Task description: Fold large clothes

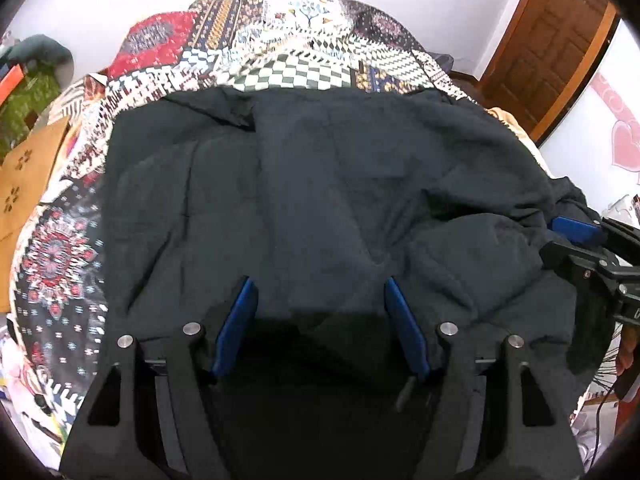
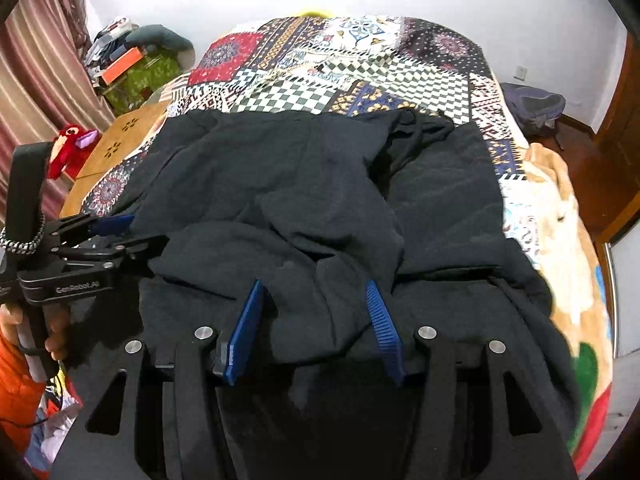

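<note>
A large dark navy garment (image 1: 320,184) lies spread and rumpled on a bed with a patchwork quilt (image 1: 280,64); it also shows in the right wrist view (image 2: 320,200). My left gripper (image 1: 320,292) is open, its blue pads wide apart over the garment's near edge with cloth between them. My right gripper (image 2: 316,292) is also open, its blue pads astride a raised fold of the garment. The right gripper shows at the right edge of the left wrist view (image 1: 580,236), and the left gripper at the left of the right wrist view (image 2: 116,228).
A wooden stool top (image 2: 120,140) and a red plush toy (image 2: 68,148) stand left of the bed. A cluttered table (image 2: 132,64) is at the back left. A wooden door (image 1: 560,40) is at the right. A blanket (image 2: 560,240) hangs off the bed's right side.
</note>
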